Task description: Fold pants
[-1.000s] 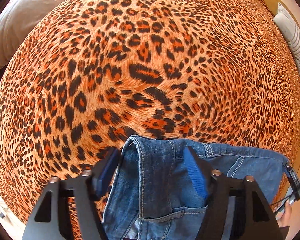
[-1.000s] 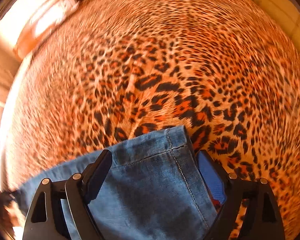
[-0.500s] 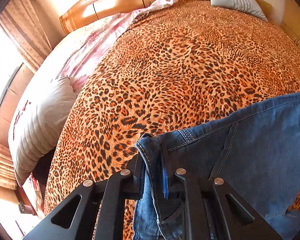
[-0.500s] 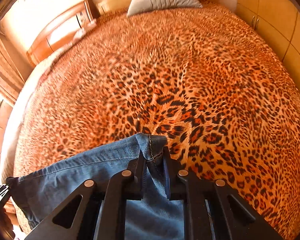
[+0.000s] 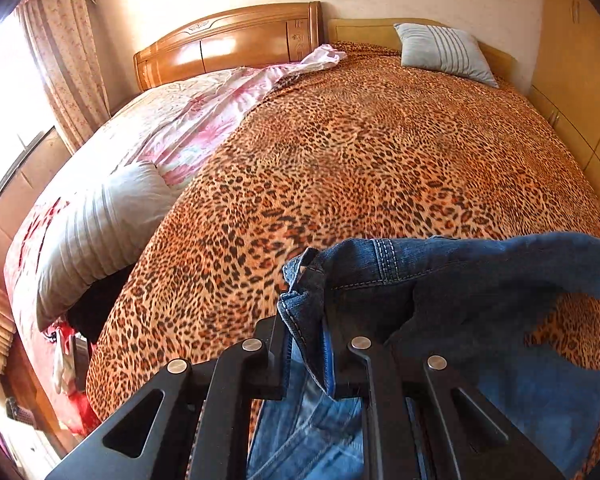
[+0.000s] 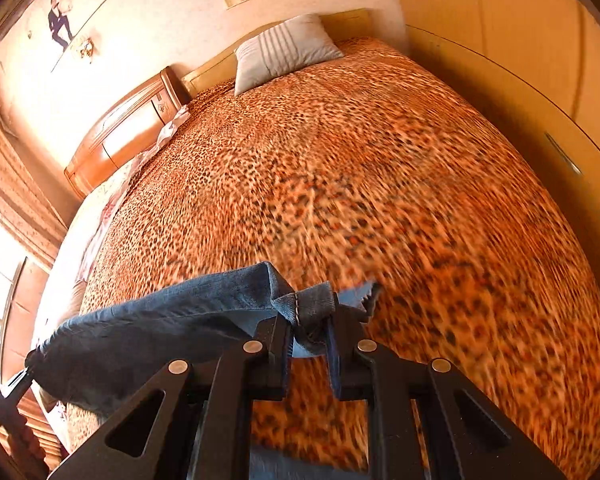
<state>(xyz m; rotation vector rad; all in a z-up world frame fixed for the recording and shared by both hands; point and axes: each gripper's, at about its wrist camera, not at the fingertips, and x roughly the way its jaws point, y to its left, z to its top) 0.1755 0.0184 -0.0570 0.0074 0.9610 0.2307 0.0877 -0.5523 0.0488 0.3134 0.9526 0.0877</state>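
A pair of blue denim pants (image 5: 480, 300) hangs between my two grippers above the leopard-print bedspread (image 5: 380, 160). My left gripper (image 5: 308, 344) is shut on one corner of the waistband, with the fabric stretching off to the right. My right gripper (image 6: 310, 332) is shut on the other corner of the pants (image 6: 180, 312), and the denim runs left from it toward the left gripper (image 6: 4, 396), seen at the frame's edge. The lower part of the pants is hidden below both grippers.
The bedspread (image 6: 380, 180) covers a wide bed. A grey striped pillow (image 5: 444, 52) lies at the head, another pillow (image 5: 96, 224) and a pink floral quilt (image 5: 204, 120) lie on the left. A wooden headboard (image 5: 228, 44) and wardrobe (image 6: 520, 40) border the bed.
Both grippers closed on the pants' top edge, then lifted it off the bedspread; the views tilted up from the bed surface to the whole room.
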